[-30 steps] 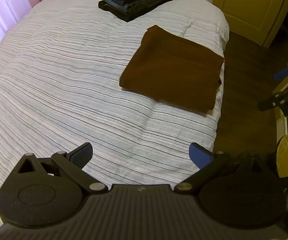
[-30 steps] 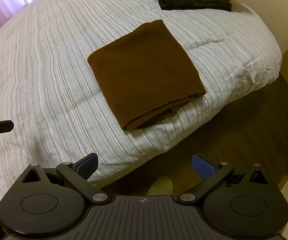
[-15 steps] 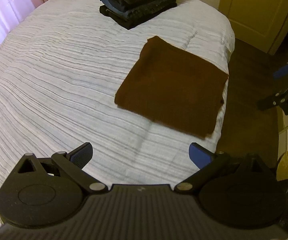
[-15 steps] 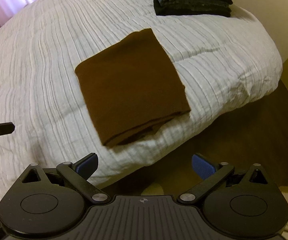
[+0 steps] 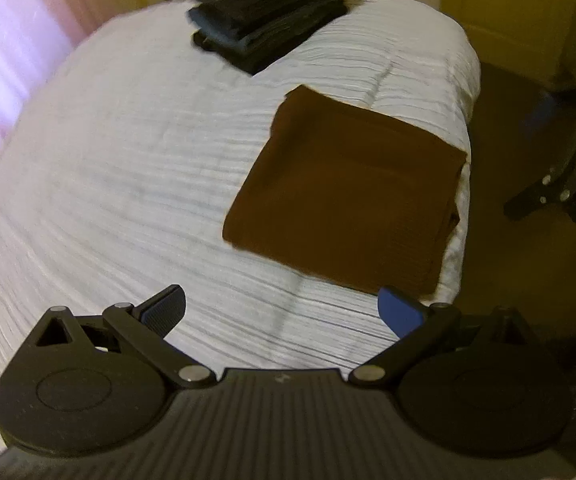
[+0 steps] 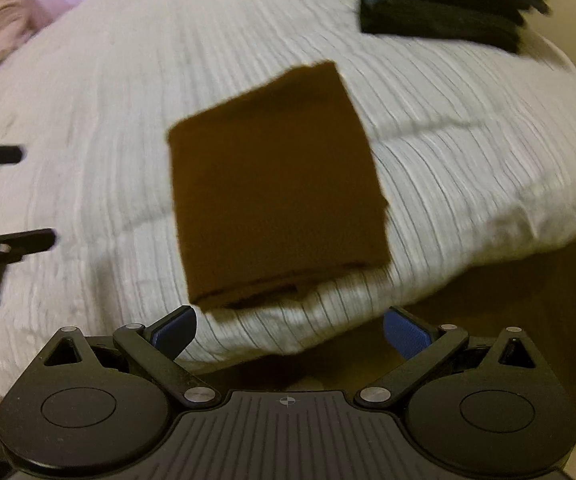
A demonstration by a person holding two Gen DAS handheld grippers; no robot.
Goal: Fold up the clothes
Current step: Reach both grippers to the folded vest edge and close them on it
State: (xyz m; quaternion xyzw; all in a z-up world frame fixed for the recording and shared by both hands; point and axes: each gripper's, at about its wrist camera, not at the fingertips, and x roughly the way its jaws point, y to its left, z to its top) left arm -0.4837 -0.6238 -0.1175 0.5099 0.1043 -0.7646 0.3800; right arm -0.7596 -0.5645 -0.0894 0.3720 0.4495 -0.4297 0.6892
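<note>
A folded brown cloth point(image 5: 348, 196) lies flat on the white striped bed point(image 5: 128, 152) near its right edge; it also shows in the right wrist view point(image 6: 276, 184). My left gripper point(image 5: 284, 310) is open and empty, above the bed just short of the cloth's near edge. My right gripper point(image 6: 290, 330) is open and empty, at the bed's side edge just below the cloth's near folded edge. Neither touches the cloth. The right gripper also shows at the right of the left wrist view point(image 5: 560, 184), and the left gripper at the left of the right wrist view point(image 6: 4, 216).
A stack of dark folded clothes point(image 5: 268, 16) sits at the far end of the bed, also in the right wrist view point(image 6: 448, 4). Brown floor point(image 5: 508, 184) lies right of the bed. A yellow door point(image 5: 508, 8) stands beyond. Pink curtains point(image 5: 4, 40) hang at left.
Both grippers have moved closer to the brown cloth, and the right one has swung left so the cloth sits centred ahead. Both stayed open. The cloth has not moved.
</note>
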